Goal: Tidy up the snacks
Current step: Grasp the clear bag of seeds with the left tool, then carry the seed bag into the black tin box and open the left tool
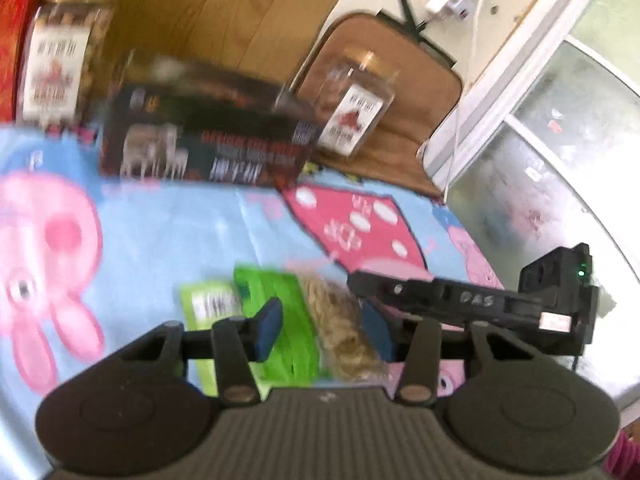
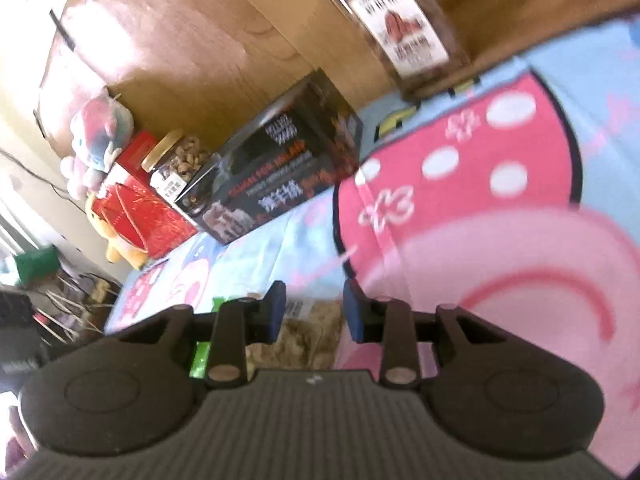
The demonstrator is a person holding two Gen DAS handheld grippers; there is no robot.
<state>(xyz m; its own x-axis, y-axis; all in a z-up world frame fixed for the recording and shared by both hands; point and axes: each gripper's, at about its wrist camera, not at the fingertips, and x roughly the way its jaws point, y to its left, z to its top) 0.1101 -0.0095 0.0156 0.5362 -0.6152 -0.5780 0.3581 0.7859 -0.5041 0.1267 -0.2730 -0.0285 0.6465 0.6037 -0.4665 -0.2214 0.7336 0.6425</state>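
Observation:
A green snack bag (image 1: 288, 320) with pale noodle-like pieces lies on the cartoon-print cloth (image 1: 200, 216). My left gripper (image 1: 324, 328) is open, its blue pads on either side of the bag. My right gripper (image 2: 314, 312) is open just above the same bag (image 2: 308, 332); its body shows in the left wrist view (image 1: 472, 304) at the right. A black snack box (image 1: 208, 140) stands behind, between a nut jar with a gold lid (image 1: 64, 64) on the left and a smaller clear jar (image 1: 356, 108) on the right. The box (image 2: 280, 168) and both jars (image 2: 176, 164) (image 2: 404, 36) show in the right wrist view.
A wooden headboard (image 1: 208, 12) rises behind the snacks. A red gift box (image 2: 148, 220) and plush toys (image 2: 100, 136) sit past the nut jar. A brown cushion (image 1: 400, 80), a power strip (image 1: 452, 0) and a window (image 1: 560, 120) are at the right.

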